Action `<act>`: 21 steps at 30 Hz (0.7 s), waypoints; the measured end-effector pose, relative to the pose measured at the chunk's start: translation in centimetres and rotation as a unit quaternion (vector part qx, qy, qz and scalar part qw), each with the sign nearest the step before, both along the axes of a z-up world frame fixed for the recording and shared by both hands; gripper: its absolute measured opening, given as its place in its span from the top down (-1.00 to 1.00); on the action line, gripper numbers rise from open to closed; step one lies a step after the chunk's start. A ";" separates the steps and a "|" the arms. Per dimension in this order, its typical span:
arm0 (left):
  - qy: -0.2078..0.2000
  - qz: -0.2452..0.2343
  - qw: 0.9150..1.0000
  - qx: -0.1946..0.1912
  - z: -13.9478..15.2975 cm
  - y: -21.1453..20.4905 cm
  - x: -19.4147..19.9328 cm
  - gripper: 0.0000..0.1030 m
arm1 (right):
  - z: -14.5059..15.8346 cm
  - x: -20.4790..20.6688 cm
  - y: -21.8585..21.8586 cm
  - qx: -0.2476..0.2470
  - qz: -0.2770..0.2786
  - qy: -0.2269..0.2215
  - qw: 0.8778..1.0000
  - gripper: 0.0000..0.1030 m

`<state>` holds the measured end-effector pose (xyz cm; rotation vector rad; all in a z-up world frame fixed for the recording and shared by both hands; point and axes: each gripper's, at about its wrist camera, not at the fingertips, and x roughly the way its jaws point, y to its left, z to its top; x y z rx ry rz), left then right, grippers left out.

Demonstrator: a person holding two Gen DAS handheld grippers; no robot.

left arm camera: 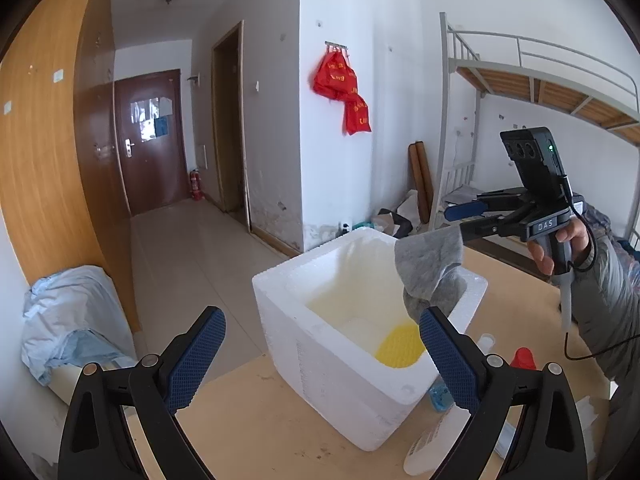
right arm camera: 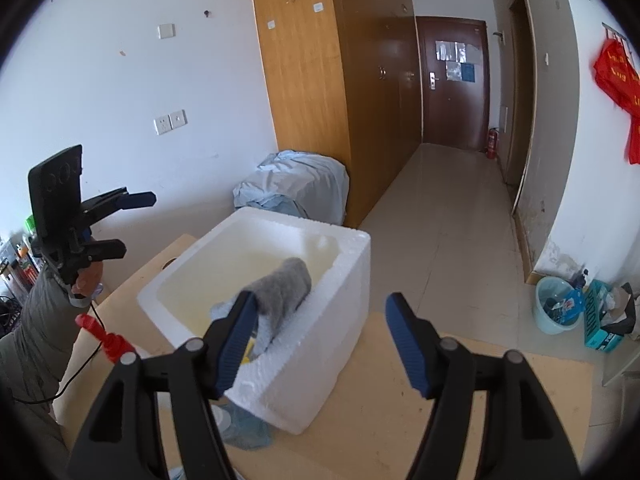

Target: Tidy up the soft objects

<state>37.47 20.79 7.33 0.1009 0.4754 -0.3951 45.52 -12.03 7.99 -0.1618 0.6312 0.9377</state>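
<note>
Here, one foam box stands on the table, holding one yellow item at the bottom. One grey sock hangs over the box's far rim, seemingly touching the lower finger of the right gripper, whose fingers are spread. The left gripper, also spread and empty, hovers near the box. One red cap pokes up behind.
</note>
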 end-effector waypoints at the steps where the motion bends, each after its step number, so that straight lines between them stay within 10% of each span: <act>1: 0.000 -0.001 1.000 0.000 0.0 -0.1 -0.1 -0.90 | 0.0 -0.1 -0.1 0.002 0.001 0.001 1.000 -0.41; 12: 0.002 -0.003 1.000 0.007 0.0 -0.4 -0.4 -0.90 | 1.4 -0.6 2.8 0.023 0.037 0.003 0.999 -0.42; 21: -0.002 -0.002 1.000 0.004 0.1 -0.4 -0.5 -0.90 | 0.1 -0.3 5.1 -0.068 -0.003 -0.015 0.998 -0.50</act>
